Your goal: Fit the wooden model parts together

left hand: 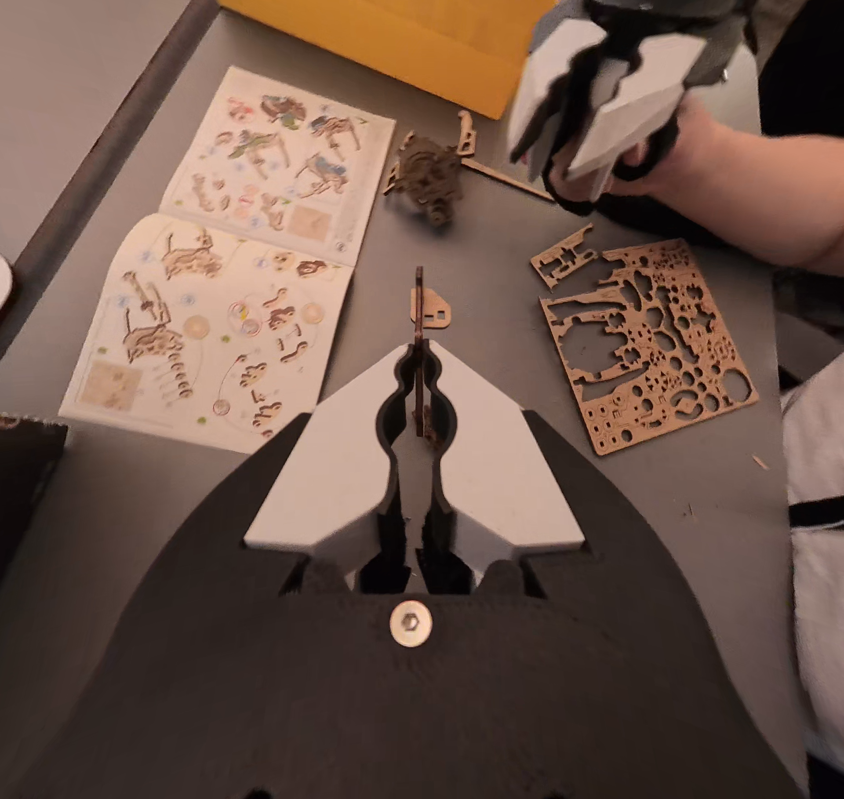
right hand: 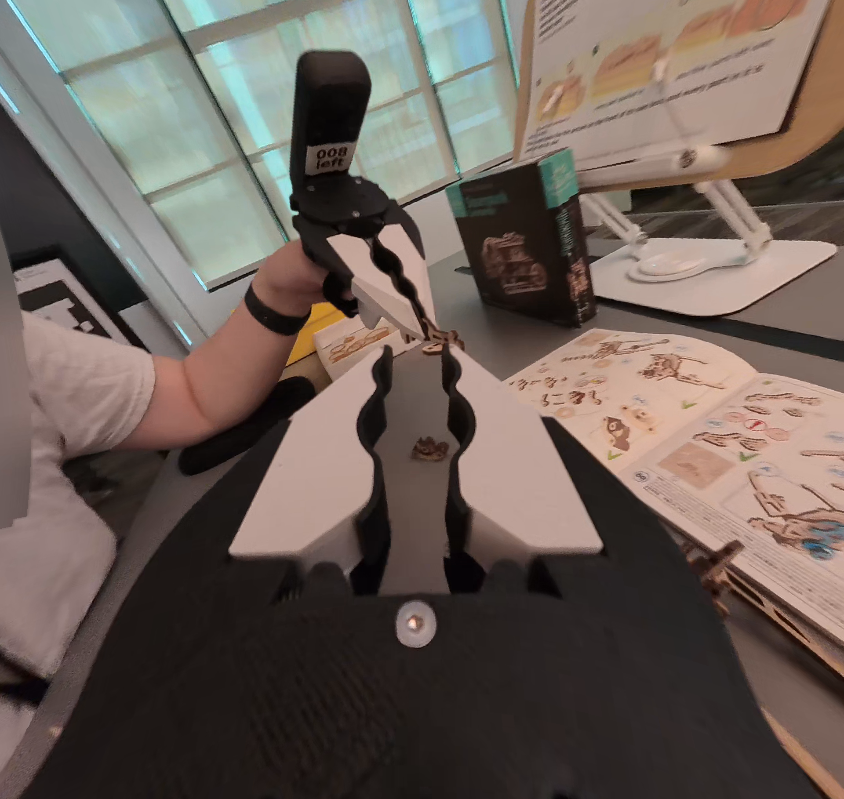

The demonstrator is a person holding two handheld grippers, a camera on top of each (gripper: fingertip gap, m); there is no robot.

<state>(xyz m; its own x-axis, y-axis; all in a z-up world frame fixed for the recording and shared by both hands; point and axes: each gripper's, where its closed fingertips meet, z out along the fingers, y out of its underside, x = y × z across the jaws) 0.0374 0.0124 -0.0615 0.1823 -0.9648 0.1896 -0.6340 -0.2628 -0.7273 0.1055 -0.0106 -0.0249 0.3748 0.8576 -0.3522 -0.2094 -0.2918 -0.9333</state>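
My left gripper (left hand: 418,349) is shut on a thin, dark flat wooden part (left hand: 418,306), seen edge on and sticking out past the fingertips. The right wrist view shows the same gripper (right hand: 422,327) pinching that part (right hand: 445,338) just above the grey table (right hand: 493,320). My right gripper (right hand: 415,359) is open with nothing between its pads; it is close to the left gripper's tips. A small wooden piece (right hand: 429,449) lies on the table below its fingers. A partly built wooden model (left hand: 427,174) stands farther back, and a flat tan part (left hand: 436,313) lies under the held one.
An open instruction booklet (left hand: 219,265) lies on the left and a punched-out wooden sheet (left hand: 648,343) on the right. A yellow box (left hand: 388,14) stands at the back. A dark kit box (right hand: 525,247) and a white stand holding a sheet (right hand: 685,265) are behind. One gripper's finger ends stand about 9 centimetres off the other's. My left gripper's tips are some 11 centimetres from the small wooden piece (right hand: 429,449).
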